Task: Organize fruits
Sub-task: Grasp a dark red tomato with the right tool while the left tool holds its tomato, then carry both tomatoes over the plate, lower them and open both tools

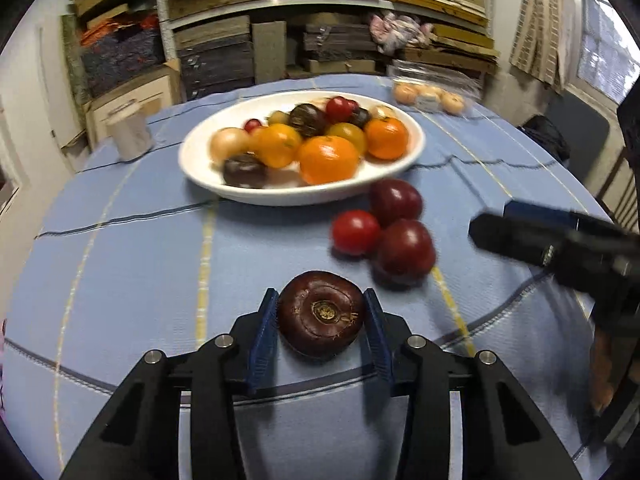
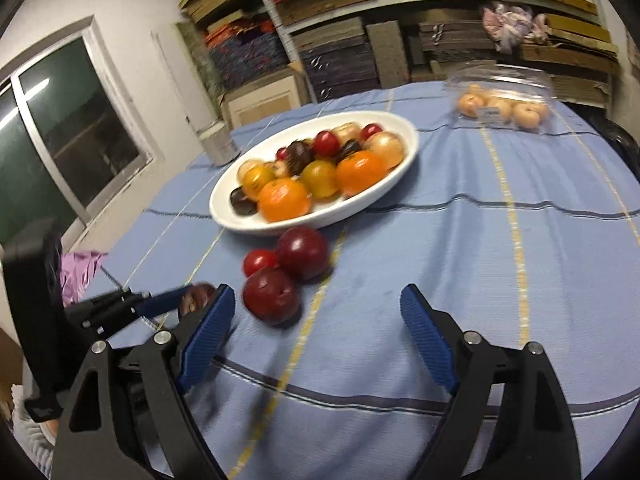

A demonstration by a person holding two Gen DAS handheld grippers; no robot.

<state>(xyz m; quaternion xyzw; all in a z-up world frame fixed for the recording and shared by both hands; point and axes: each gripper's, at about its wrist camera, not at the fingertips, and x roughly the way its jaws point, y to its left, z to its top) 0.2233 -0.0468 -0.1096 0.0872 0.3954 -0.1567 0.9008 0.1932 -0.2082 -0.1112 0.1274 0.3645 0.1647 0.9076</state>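
- A dark brown, flattened fruit [image 1: 321,325] sits on the tabletop [image 1: 132,264] at the near edge of the scene, its stem scar facing up, right between the blue fingers [image 1: 262,336] of the left gripper [image 1: 321,322].
- Those fingers stand narrow, with both pads at the fruit's sides; they appear to touch it, so this reads as a grip being taken while the fruit rests on the cloth, probably to carry it to the dish.
- Just beyond it and a little to the right lies a small cluster: two dark red plums [image 1: 404,251] and a red tomato [image 1: 355,232], touching one another, near the dish but not in it.
- Farther off stands the white oval dish [image 1: 200,148], already heaped with oranges, yellow and dark fruits and small red ones; it seems to be the collecting place, so the loose fruits are what remains.
- The right gripper [image 2: 318,320] hovers over bare cloth with its fingers wide and nothing between them; the nearer plum lies just beside its left finger, which suggests it is lining up on the cluster.
- In the right wrist view the left gripper shows at the left edge, with the brown fruit half hidden behind a blue finger.
- At the far right of the tabletop lies a clear plastic pack [image 1: 434,92] of pale round fruits, and at the far left a grey roll [image 1: 130,132] stands upright.
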